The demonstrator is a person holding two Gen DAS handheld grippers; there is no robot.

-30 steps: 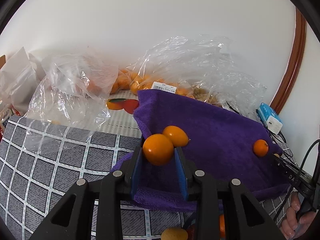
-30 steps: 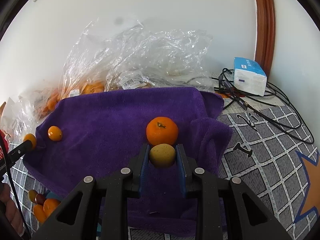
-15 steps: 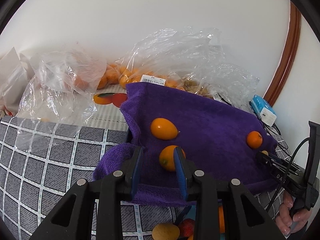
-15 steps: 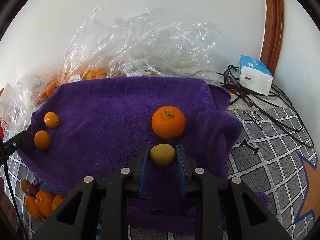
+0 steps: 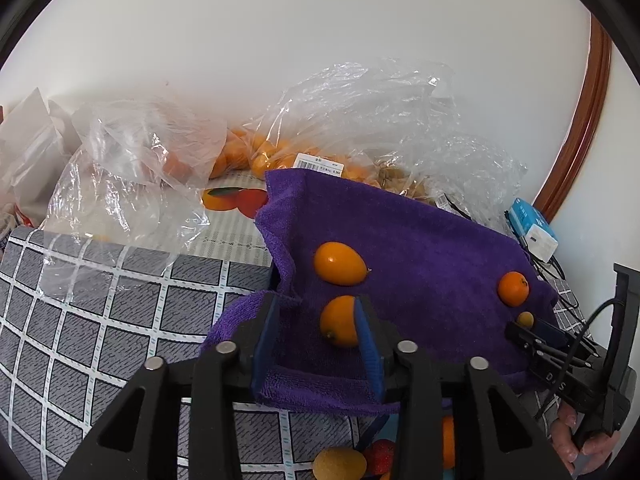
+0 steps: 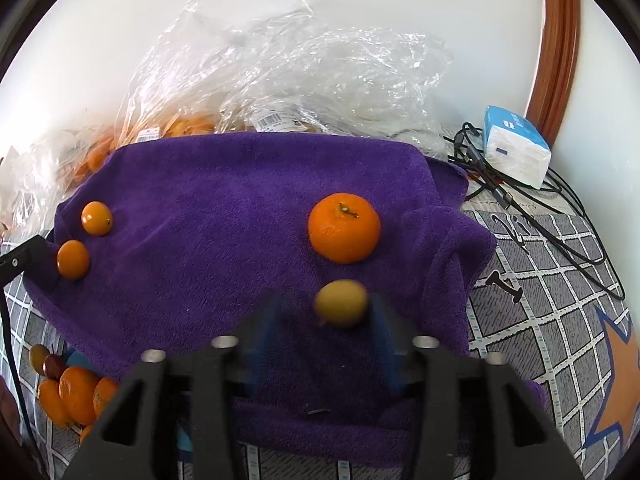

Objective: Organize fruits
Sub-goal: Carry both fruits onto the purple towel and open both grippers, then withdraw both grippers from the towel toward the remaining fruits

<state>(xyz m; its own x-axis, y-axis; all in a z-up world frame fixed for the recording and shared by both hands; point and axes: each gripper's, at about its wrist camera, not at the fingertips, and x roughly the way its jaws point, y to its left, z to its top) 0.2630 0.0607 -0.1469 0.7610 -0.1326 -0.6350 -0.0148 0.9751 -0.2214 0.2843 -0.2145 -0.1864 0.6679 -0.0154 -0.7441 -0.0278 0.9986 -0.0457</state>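
Jaws of both grippers spread: left gripper (image 5: 316, 332) w/ kumquat (image 5: 339, 321) loose between jaws on purple towel (image 5: 432, 248); right gripper (image 6: 326, 320) w/ yellow fruit (image 6: 341, 303) between, blurred, contact unclear. Step: placing. Next: back off, fetch more from pile behind jaws.

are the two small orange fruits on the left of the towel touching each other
Apart. The right wrist view shows purple towel between the upper kumquat and the lower kumquat.

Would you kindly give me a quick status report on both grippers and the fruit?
Left gripper open, kumquat between its jaws on the purple towel. Right gripper open, yellow fruit just clear of it. Tangerine close ahead.
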